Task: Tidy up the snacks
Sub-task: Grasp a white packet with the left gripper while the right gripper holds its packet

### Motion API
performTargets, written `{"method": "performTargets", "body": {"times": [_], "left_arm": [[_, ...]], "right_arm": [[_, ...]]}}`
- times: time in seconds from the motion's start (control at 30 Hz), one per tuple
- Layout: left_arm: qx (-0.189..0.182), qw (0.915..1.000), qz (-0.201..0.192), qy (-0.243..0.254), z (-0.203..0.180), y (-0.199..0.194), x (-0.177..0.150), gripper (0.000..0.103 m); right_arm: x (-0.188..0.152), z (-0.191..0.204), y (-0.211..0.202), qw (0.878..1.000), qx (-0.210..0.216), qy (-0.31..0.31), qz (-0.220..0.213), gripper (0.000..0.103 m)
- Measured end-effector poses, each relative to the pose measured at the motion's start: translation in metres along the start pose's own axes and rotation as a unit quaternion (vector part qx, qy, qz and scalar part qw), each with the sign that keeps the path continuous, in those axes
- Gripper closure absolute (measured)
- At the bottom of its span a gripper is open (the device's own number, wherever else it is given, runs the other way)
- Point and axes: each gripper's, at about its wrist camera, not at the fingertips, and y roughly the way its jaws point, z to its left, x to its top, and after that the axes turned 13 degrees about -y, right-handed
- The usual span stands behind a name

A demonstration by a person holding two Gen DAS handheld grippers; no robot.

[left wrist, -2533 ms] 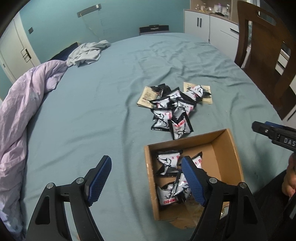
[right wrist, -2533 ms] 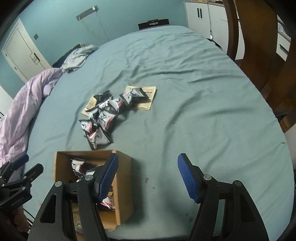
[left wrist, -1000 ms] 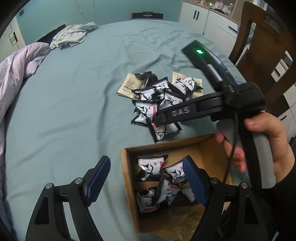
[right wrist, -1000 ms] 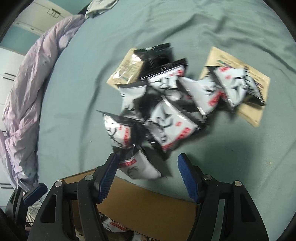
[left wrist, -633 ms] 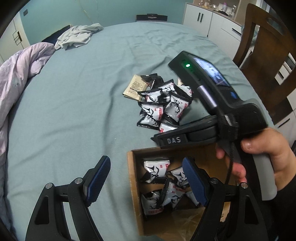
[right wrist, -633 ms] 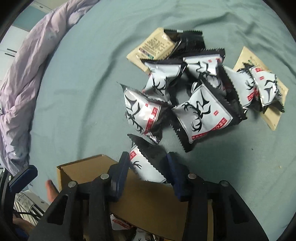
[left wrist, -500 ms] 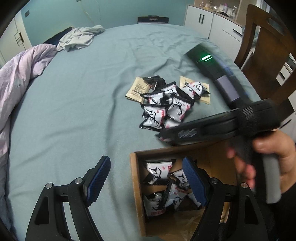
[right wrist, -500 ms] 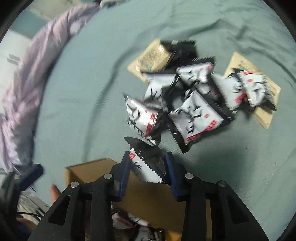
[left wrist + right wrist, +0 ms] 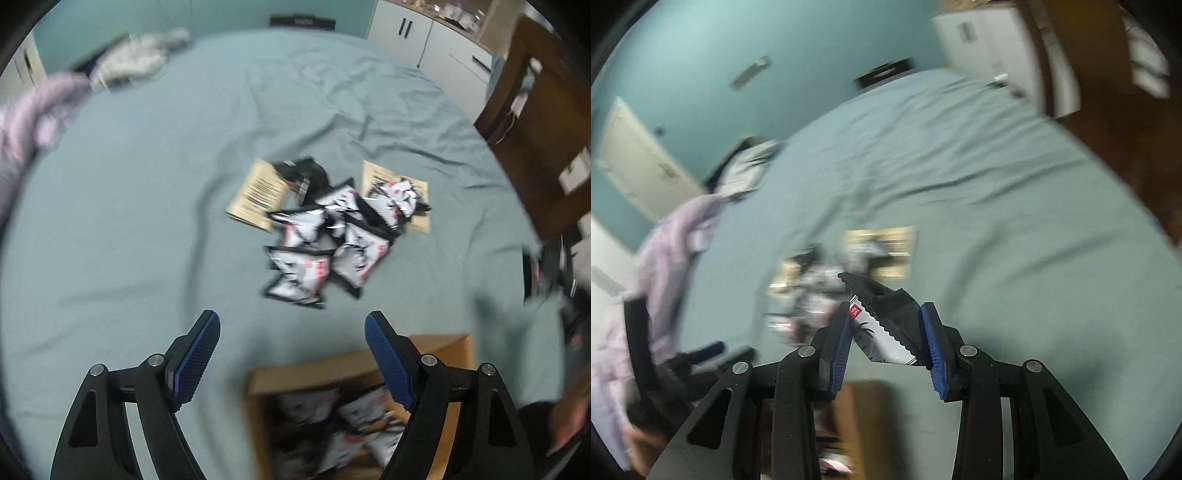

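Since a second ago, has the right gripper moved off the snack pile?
Yes. The right gripper, its jaws shut on a snack packet, has lifted and pulled back from the pile toward the cardboard box.

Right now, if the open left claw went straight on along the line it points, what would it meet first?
Most likely the bare teal bedsheet: the left claw points steeply down at empty cloth. The pile of black-and-white foil snack packets lies just beyond, the brown cardboard box nearer the camera. Blur leaves depth uncertain.
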Motion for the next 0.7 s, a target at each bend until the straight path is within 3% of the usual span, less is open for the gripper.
{"method": "performTargets", "body": {"times": [0.07,0.17,0.33,0.43,0.47,0.53,0.6,0.7], "left_arm": [[0.005,0.9998,0.014,-0.009,0.000,0.017,0.008,0.021],[0.032,0.9993,0.022,0.001,-0.004,0.036,0.016,0.021],[0.041,0.9982,0.044,-0.003,-0.003,0.063,0.029,0.023],[0.045,0.9966,0.068,0.009,-0.006,0.078,0.028,0.041],[0.048,0.9958,0.076,0.016,-0.008,0.083,0.026,0.054],[0.054,0.9961,0.066,0.025,-0.010,0.084,0.023,0.057],[0.055,0.9968,0.044,0.036,-0.016,0.075,0.021,0.076],[0.058,0.9977,0.000,0.035,-0.019,0.053,0.021,0.077]], "right_arm": [[-0.015,-0.006,-0.007,1.000,-0.015,0.006,0.005,0.068],[-0.021,-0.001,-0.004,0.999,0.015,0.022,0.019,0.068],[-0.003,0.012,0.020,1.000,-0.010,-0.016,0.025,0.068],[0.006,0.019,0.032,0.999,-0.013,-0.026,0.030,0.068],[0.006,0.019,0.037,0.999,-0.011,-0.027,0.033,0.068],[0.005,0.020,0.041,0.999,0.005,-0.024,0.044,0.068],[0.005,0.016,0.046,0.998,0.028,-0.013,0.052,0.068],[0.006,0.012,0.046,0.999,0.032,-0.008,0.043,0.068]]}}
